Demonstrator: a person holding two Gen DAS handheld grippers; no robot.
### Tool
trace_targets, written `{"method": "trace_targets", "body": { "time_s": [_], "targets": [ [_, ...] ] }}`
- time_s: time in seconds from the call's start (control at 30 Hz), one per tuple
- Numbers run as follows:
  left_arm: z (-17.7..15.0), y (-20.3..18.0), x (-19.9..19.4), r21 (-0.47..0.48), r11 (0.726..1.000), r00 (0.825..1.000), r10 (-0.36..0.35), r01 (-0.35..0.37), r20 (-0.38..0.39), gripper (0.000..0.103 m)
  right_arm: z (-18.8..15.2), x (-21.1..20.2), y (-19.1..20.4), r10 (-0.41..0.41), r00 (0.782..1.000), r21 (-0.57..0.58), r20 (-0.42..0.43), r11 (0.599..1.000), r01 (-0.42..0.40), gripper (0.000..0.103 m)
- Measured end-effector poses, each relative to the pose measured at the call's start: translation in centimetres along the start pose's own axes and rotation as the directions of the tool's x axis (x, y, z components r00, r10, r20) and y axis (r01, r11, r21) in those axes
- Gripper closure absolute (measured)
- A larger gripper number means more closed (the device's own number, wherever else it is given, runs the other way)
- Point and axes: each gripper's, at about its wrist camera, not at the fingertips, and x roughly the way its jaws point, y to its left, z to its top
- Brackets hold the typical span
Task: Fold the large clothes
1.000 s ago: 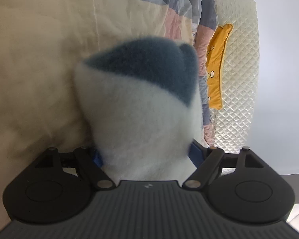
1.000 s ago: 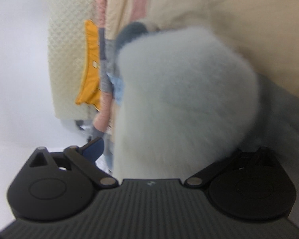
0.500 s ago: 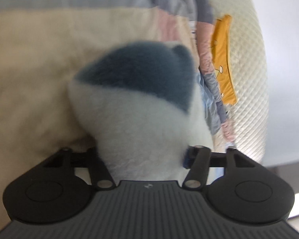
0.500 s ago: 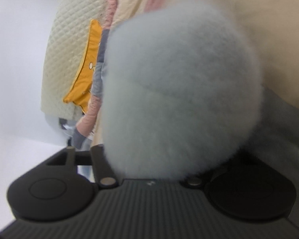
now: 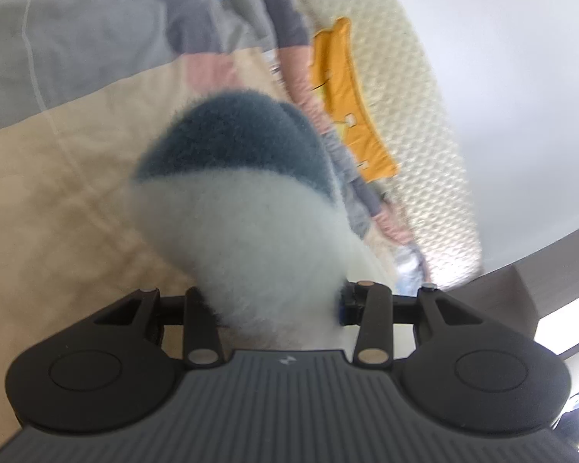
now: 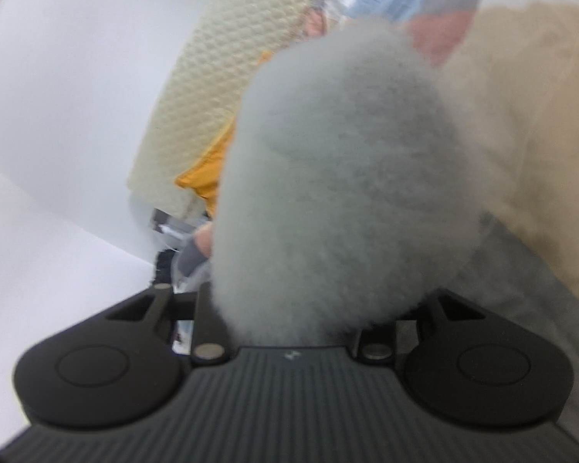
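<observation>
A fluffy garment [image 5: 258,231], pale grey-white with a dark blue patch, bunches over the beige bed [image 5: 58,193], with both the left gripper [image 5: 278,308] and right gripper [image 6: 293,308] jaws closing on it.

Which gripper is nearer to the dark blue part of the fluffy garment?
Left. The dark blue part lies just ahead of the left gripper; before the right gripper only pale fleece shows. Both are closing on the fluffy garment, which is between them.
</observation>
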Motion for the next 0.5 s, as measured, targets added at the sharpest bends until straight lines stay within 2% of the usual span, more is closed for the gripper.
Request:
{"method": "trace_targets", "body": {
  "time_s": [0.07, 0.27, 0.4, 0.5],
  "targets": [
    [-0.6, -1.9, -0.8, 0.014, 1.000, 0.999, -0.023, 0.023, 0.022, 0.057, 0.8, -0.8, 1.4, 0.034, 0.999, -0.023, 0.020, 0.999, -0.033, 0.062],
    [0.0, -9.9, 0.9, 0.077, 0.993, 0.996, -0.088, 0.086, 0.027, 0.057, 5.3, -3.3, 4.0, 0.087, 0.992, -0.047, 0.096, 0.996, -0.083, 0.062],
    [-0.2, -16.9, 3.0, 0.188, 0.978, 0.995, -0.098, 0.093, 0.020, 0.057, 9.3, -5.1, 5.3, 0.119, 0.978, -0.063, 0.171, 0.992, -0.109, 0.062],
    [-0.6, -21.3, 5.0, 0.201, 0.970, 0.991, -0.136, 0.133, -0.002, 0.057, 12.5, -6.0, 6.0, 0.128, 0.965, -0.064, 0.231, 0.991, -0.116, 0.062]
  ]
}}
